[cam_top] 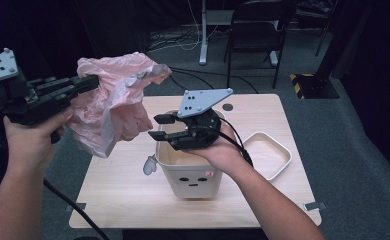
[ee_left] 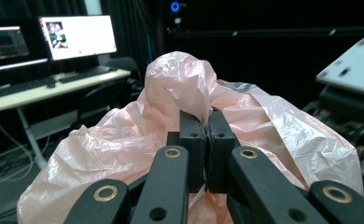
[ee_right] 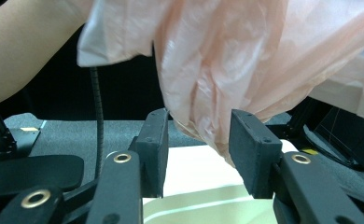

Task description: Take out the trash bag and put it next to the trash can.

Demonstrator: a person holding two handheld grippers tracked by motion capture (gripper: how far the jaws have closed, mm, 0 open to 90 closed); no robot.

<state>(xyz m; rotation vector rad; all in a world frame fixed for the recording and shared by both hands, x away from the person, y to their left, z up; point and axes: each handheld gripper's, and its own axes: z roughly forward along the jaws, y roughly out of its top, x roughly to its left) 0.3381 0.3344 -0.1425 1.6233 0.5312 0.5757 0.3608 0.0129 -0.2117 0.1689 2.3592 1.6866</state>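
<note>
Currently the left gripper [cam_top: 85, 84] is being held raised at nine o'clock, its jaws pinching tight on the pink plastic bag [cam_top: 114, 102], which is hanging long-axis downward over the table's [cam_top: 133, 200] left edge. Centrally, the right gripper [cam_top: 162, 127] is hovering level above the white bin [cam_top: 190, 177], pointing nine o'clock, jaws parted around the bag's lower folds without pressing.

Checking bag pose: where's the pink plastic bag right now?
In the high view the pink plastic bag hangs in the air at left, pinched by the left gripper, just left of the open right gripper above the white bin.
</note>
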